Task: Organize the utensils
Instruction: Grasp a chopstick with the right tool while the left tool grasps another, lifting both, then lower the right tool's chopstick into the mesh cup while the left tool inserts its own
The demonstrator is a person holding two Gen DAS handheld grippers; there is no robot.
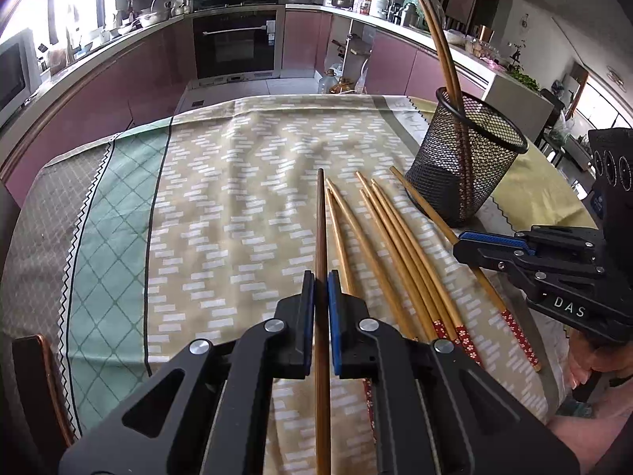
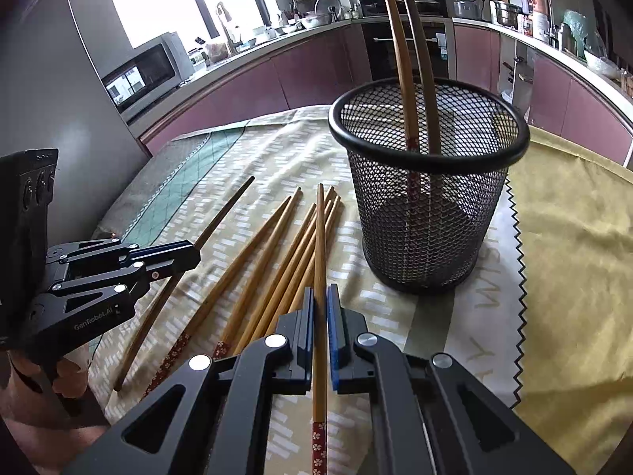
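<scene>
A kitchen with mauve cabinets, a built-in oven [image 1: 236, 41] and a microwave [image 2: 144, 73] curves behind a worktop covered by a patterned tablecloth [image 1: 221, 182] in beige, green and grey, with a yellow cloth [image 2: 573, 237] laid over its far side.

The left hand-held gripper [image 1: 321, 289] is closed on a dark brown chopstick [image 1: 321, 221], its blue pads pressed against the shaft on both sides; the stick runs straight ahead of the fingers, its tip pointing away over the cloth. In the right wrist view this same gripper [image 2: 186, 255] sits off to the left, with the dark stick poking out past it.

The right hand-held gripper [image 2: 320, 308] is clamped on a light bamboo chopstick [image 2: 319, 237] with a red flower-patterned end, which extends forward between the pads and back under the gripper body.

Just to the right of the left hand-held gripper, and ahead and slightly left of the right one, a loose bundle of bamboo chopsticks [image 1: 387, 245] lies on the cloth, roughly parallel, their red patterned ends toward the grippers. Whether the held sticks touch the cloth cannot be told.

A black mesh holder [image 2: 429, 213] stands upright ahead and to the right of the right hand-held gripper, near the tips of the lying sticks. Two chopsticks in the holder [image 2: 411, 59] lean against its rim, one light, one darker.
</scene>
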